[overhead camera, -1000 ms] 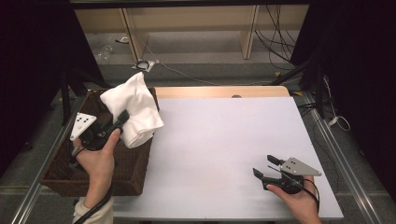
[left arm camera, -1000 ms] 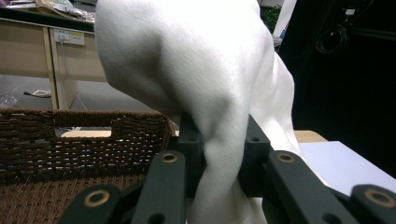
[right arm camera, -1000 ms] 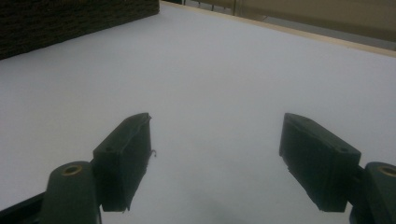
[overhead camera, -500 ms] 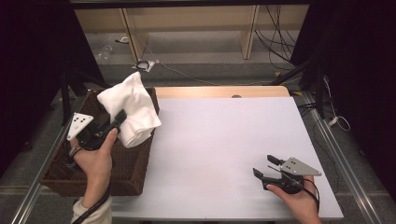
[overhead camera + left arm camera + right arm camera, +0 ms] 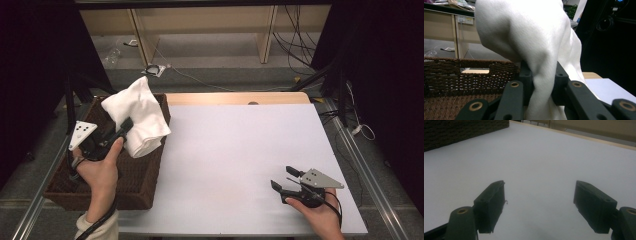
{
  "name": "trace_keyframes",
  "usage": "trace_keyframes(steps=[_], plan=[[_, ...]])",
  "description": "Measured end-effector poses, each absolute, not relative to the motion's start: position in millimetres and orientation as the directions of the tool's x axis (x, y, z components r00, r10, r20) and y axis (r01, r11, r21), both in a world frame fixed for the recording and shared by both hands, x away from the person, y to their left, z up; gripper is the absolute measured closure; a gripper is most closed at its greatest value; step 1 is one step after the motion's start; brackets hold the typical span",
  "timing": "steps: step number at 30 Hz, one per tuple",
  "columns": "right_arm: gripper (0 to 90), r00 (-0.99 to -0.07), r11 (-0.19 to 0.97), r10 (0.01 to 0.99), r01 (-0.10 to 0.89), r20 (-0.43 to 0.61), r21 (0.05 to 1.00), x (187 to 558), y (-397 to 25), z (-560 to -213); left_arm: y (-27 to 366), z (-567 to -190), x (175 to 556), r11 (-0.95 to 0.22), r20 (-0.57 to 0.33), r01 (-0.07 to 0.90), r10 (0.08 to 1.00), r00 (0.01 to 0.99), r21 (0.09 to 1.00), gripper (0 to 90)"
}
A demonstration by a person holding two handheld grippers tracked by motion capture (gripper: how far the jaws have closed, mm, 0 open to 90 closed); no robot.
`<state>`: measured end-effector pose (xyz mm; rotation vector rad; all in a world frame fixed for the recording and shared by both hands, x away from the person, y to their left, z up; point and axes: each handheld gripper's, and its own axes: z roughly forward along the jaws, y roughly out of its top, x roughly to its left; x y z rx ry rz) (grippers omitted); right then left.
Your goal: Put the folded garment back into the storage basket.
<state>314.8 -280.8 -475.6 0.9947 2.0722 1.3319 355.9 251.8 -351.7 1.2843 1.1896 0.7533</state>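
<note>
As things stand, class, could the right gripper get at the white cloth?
Probably yes: the right gripper is open, and only bare white table lies between it and the white cloth, though the left gripper already clamps it over the basket.

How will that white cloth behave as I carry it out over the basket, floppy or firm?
Likely floppy: the white cloth bunches and droops in folds around the left gripper, whose jaws pinch just one fold. Probably light, since that small pinch holds it clear above the basket. Hanging folds may drag on the basket's rim, so lift high.
</note>
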Motion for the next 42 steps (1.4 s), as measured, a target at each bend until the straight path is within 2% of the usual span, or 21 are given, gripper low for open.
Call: trace_keyframes(steps=[42], plan=[[25.9, -0.62, 0.261, 0.785, 0.318, -0.008, 0.912, 315.0, -281.0, -476.1, 267.5, -349.9, 354.9, 0.218, -0.257, 0.175, 0.934, 0.246, 0.96, 74.5]])
